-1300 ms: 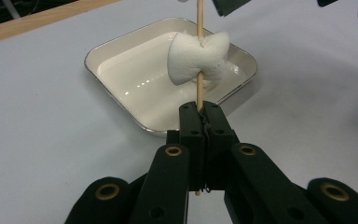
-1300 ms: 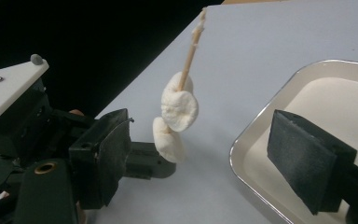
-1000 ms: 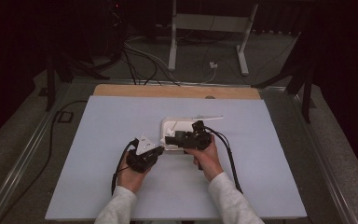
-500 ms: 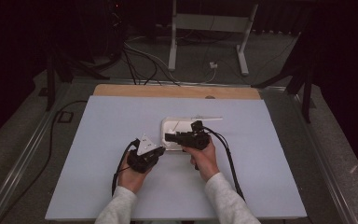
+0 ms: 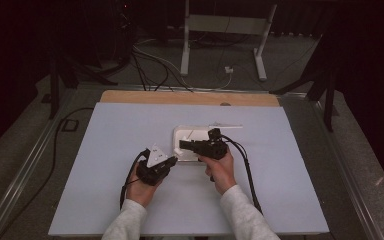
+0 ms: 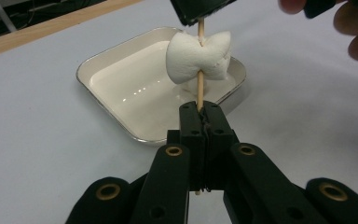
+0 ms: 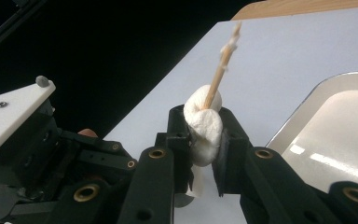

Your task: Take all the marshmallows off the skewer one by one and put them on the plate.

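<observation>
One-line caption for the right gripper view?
Right claw squeezes a marshmallow threaded on a wooden skewer, beside a white tray.

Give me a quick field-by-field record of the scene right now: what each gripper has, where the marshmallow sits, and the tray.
left gripper: shut on the wooden skewer
right gripper: its jaws have just been closing; fingers now squeeze the marshmallow
marshmallow: threaded on the skewer, pinched in at the middle
tray: white, shallow, on the table, behind the marshmallow in the left gripper view
skewer tip: pokes out past the marshmallow
</observation>
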Motion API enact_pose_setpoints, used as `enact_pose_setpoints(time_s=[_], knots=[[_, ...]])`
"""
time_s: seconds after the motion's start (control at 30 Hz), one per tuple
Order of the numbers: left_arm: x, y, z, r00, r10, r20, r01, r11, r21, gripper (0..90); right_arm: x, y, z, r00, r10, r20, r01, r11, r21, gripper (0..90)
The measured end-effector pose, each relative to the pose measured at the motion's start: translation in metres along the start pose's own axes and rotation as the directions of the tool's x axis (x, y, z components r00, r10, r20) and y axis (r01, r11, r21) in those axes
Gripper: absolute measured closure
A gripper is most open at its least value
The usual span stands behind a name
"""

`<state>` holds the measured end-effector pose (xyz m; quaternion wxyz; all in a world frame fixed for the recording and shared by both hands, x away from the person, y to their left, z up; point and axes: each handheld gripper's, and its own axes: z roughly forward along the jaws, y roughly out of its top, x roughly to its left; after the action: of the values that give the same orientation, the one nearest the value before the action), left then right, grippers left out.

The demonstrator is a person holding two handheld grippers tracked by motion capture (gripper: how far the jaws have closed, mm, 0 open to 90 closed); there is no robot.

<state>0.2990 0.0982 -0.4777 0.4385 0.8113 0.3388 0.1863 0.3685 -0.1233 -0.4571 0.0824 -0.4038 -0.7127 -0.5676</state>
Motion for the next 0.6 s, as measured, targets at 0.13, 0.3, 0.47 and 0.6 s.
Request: enact_pose_setpoints(time_s=[0.13,0.3,0.47,0.6], knots=[[0.0,0.0,-0.001,0.9999,0.011,0.002,-0.011,0.9999,-0.008,90.0,0.0,0.001,-0.004,1.0,0.005,0.001,-0.005,0.9999,-0.009,79.3],[0.0,-0.001,-0.001,0.9996,0.028,-0.006,-0.028,0.9995,-0.011,90.0,-0.001,0.005,-0.009,0.9999,0.014,-0.001,-0.014,0.9995,-0.028,79.3],[-0.002,-0.002,-0.002,0.9979,0.059,-0.026,-0.059,0.9982,0.011,90.0,-0.003,0.01,-0.018,0.9995,0.033,-0.001,-0.033,0.9966,-0.075,79.2],[-0.003,-0.001,-0.002,0.9981,0.059,-0.015,-0.059,0.9982,-0.001,90.0,-0.005,0.017,-0.027,0.9998,0.016,0.014,-0.015,0.9973,-0.073,78.7]])
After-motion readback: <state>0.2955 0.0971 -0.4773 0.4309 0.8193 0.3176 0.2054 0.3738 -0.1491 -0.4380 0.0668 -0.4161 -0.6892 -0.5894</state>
